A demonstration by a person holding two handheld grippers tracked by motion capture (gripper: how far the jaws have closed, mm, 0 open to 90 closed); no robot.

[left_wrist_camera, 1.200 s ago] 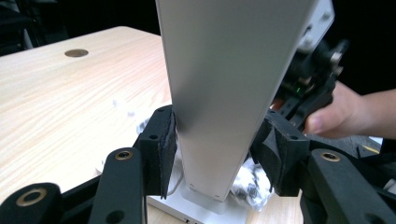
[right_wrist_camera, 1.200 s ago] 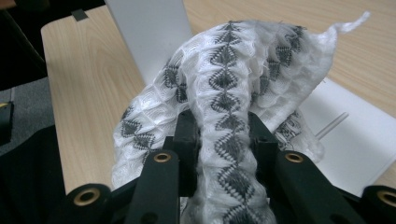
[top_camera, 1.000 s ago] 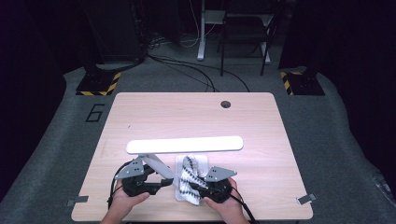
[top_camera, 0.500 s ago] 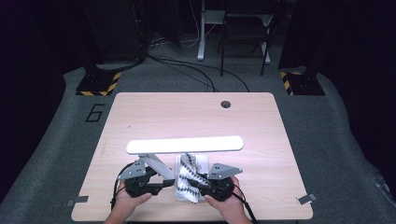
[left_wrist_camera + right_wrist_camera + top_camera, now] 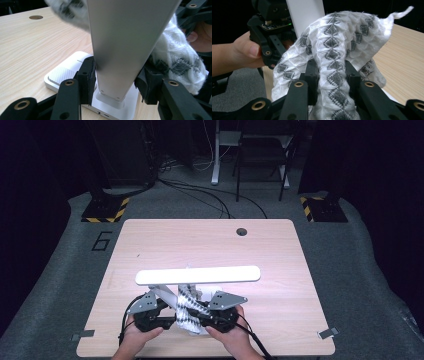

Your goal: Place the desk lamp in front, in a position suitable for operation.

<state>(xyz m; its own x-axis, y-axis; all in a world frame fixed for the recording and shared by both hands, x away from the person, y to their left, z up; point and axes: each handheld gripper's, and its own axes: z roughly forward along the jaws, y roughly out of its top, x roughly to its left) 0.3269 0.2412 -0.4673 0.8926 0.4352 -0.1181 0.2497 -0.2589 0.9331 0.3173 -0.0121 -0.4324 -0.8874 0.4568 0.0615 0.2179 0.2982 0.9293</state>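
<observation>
Sitting low in the high view, the white desk lamp (image 5: 198,276) stands between 2 grippers. Left gripper (image 5: 116,78), lower middle, squeezes the lamp's silver post (image 5: 125,45), jaws just closing. Right gripper (image 5: 331,75) pinches the patterned cloth (image 5: 337,47), center frame.

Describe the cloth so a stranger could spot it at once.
On the wooden table, look at the near edge below the white desk lamp. Between the two hands, the cloth hangs pinched in the right tool: white waffle knit with grey diamond stripes.
</observation>
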